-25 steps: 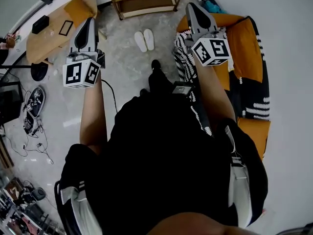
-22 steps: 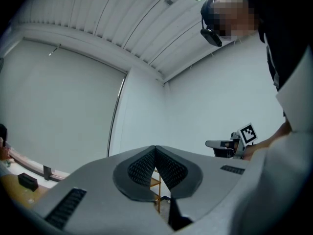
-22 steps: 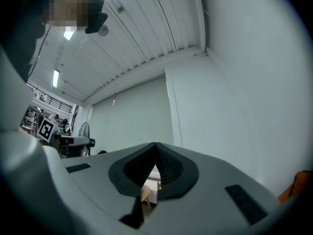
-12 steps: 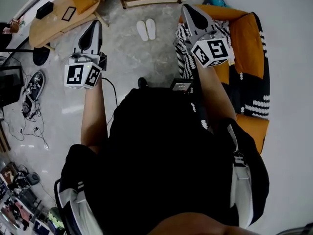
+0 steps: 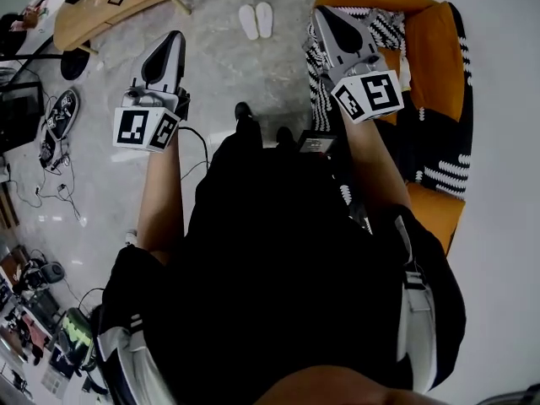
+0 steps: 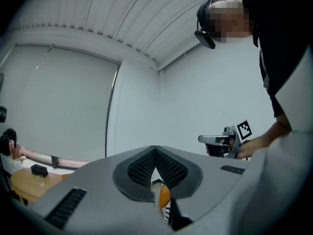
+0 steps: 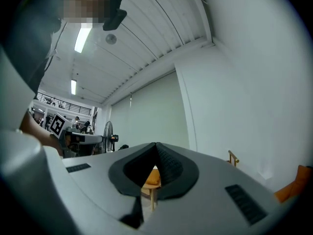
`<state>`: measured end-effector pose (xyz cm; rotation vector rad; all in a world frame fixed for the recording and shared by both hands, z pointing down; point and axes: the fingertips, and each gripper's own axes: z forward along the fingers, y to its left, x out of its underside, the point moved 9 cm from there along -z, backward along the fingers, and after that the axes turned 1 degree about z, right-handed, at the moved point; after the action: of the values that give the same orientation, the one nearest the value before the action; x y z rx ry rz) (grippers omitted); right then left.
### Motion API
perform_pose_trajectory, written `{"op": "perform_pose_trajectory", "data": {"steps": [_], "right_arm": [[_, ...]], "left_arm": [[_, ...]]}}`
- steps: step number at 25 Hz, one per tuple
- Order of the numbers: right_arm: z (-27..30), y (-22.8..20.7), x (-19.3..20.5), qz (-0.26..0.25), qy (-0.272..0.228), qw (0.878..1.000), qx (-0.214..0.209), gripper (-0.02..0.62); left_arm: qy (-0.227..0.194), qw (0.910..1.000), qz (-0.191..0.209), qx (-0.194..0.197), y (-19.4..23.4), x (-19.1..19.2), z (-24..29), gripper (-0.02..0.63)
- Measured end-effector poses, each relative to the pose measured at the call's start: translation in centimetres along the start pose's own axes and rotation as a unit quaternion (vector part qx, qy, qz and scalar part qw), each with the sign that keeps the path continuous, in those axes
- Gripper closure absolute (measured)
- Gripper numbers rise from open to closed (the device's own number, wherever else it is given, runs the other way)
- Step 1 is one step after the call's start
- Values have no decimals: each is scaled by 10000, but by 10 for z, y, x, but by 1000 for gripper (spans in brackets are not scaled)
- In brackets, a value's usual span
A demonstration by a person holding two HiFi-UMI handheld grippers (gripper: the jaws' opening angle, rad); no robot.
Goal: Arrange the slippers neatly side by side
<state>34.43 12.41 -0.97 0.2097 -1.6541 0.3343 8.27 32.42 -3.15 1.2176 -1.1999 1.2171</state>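
Two white slippers (image 5: pixel 256 20) lie side by side on the grey floor at the top of the head view, toes pointing away. My left gripper (image 5: pixel 172 44) is held up at the left, well short of them, jaws shut and empty. My right gripper (image 5: pixel 324 17) is raised at the right, over the striped blanket, also shut with nothing between its tips. Both gripper views look up at walls and ceiling; the left gripper (image 6: pixel 155 148) and the right gripper (image 7: pixel 156 144) show their pads meeting at the tip. The slippers are absent from both gripper views.
An orange sofa (image 5: pixel 430 74) with a black-and-white striped blanket (image 5: pixel 319 83) stands at the right. A round wooden table (image 5: pixel 101 11) is at the upper left. Cables and a dark shoe (image 5: pixel 61 116) lie on the floor at the left. The person's black clothing fills the middle.
The head view has shifted back: the slippers sit higher in the frame. Both grippers stay raised and shut, and the wooden shelf has left the top edge.
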Motion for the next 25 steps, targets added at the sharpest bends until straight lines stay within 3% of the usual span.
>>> {"op": "perform_pose_trajectory", "data": {"steps": [5, 9, 17, 25], "right_arm": [[-16, 15, 9, 60, 61, 9999, -127, 563], [-15, 23, 23, 286, 365, 9989, 122, 565], [-1, 50, 8, 92, 349, 9990, 250, 565], [2, 63, 9, 84, 394, 9989, 239, 565]], "left_arm": [[136, 9995, -90, -254, -20, 11, -21, 591], [-9, 9991, -208, -379, -20, 8, -26, 591], [-288, 9995, -45, -92, 1, -6, -27, 591], [-96, 9989, -284, -367, 14, 17, -50, 590]]}}
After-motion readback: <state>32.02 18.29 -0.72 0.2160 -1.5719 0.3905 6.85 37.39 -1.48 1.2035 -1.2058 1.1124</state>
